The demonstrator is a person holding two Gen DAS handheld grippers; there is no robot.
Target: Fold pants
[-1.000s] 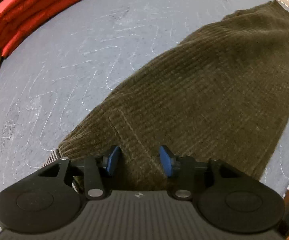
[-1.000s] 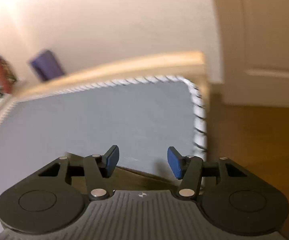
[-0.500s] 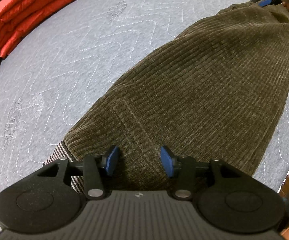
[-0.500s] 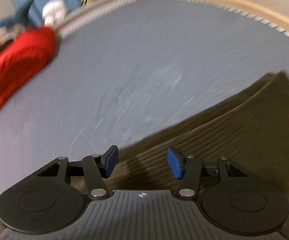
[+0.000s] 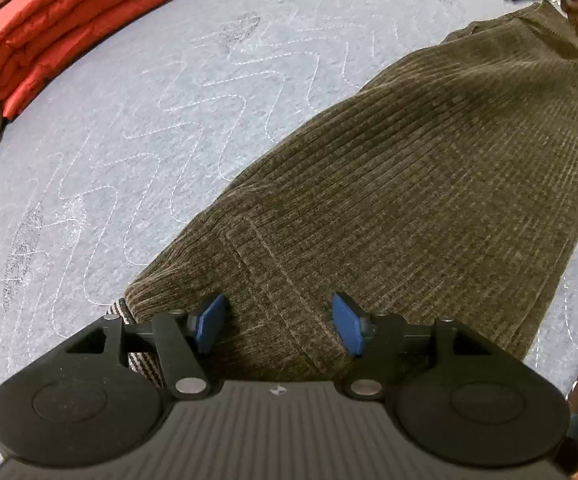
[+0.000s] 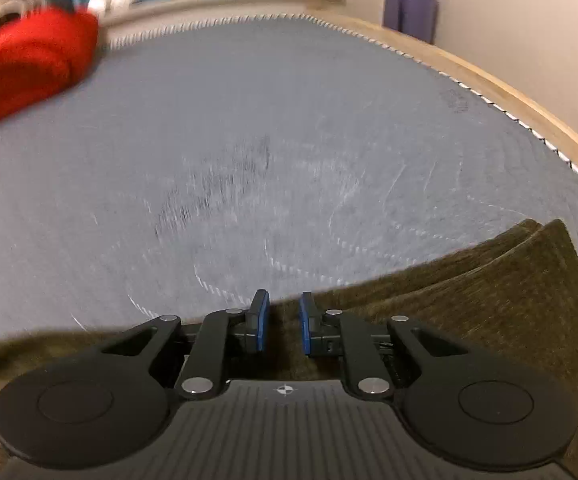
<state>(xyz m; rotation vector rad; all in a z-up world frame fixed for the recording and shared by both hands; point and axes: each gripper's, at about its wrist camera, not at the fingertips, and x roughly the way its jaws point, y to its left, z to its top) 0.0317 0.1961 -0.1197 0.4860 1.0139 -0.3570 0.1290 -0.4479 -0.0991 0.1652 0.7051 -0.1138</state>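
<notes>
My right tool (image 6: 284, 322) has just been closing at the pants' (image 5: 429, 200) far edge, corduroy between its pads, though I can't tell if they pinch yet; a second ago this view showed only mattress edge and floor. My left tool (image 5: 275, 326), low in its frame, has just been opening and stands released over the waistband end. I read this as a hand-over before the next fold. The pants lie flat along the right side of the mattress (image 5: 169, 128); its piped edge is close at lower right, and open room runs left toward the red blanket (image 5: 69, 20).
</notes>
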